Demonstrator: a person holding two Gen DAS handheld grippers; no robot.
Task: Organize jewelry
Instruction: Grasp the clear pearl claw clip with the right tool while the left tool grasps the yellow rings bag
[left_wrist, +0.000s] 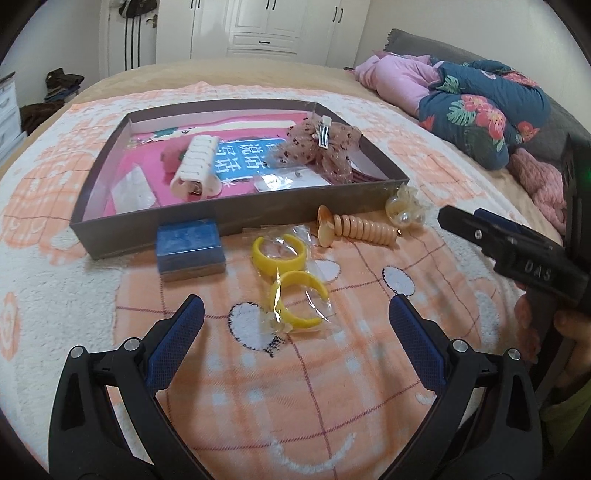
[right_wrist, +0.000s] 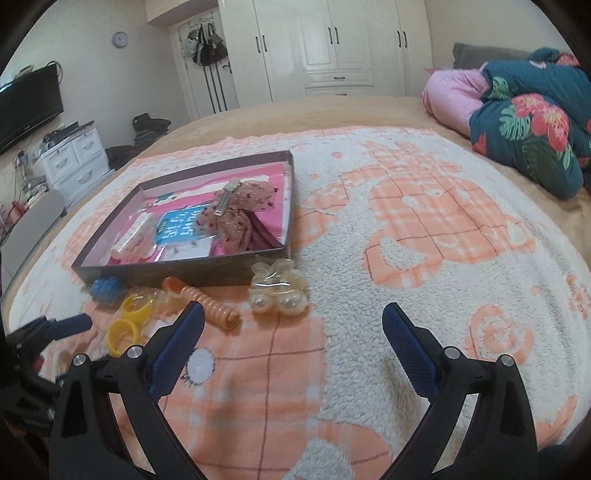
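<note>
A shallow dark box (left_wrist: 258, 218) (right_wrist: 184, 271) lies on the blanket, holding a white claw clip (left_wrist: 195, 166), a dotted pink bow clip (left_wrist: 321, 147) (right_wrist: 236, 210) and small packets. In front of it lie a blue case (left_wrist: 190, 245) (right_wrist: 105, 290), two yellow C-shaped earrings (left_wrist: 295, 291) (right_wrist: 127, 325) on clear wrap, an orange ribbed hair clip (left_wrist: 358, 229) (right_wrist: 207, 302) and a clear pearl claw clip (left_wrist: 404, 208) (right_wrist: 279, 291). My left gripper (left_wrist: 295, 314) is open, just before the yellow earrings. My right gripper (right_wrist: 293, 321) is open, close before the pearl clip, and shows in the left wrist view (left_wrist: 458, 221).
An orange-and-white fleece blanket (right_wrist: 424, 236) covers the bed. Folded floral and pink bedding (left_wrist: 476, 107) (right_wrist: 524, 125) lies at the far right. White wardrobes (right_wrist: 332, 44) stand behind, and drawers (right_wrist: 74, 158) and a TV (right_wrist: 29, 103) stand at left.
</note>
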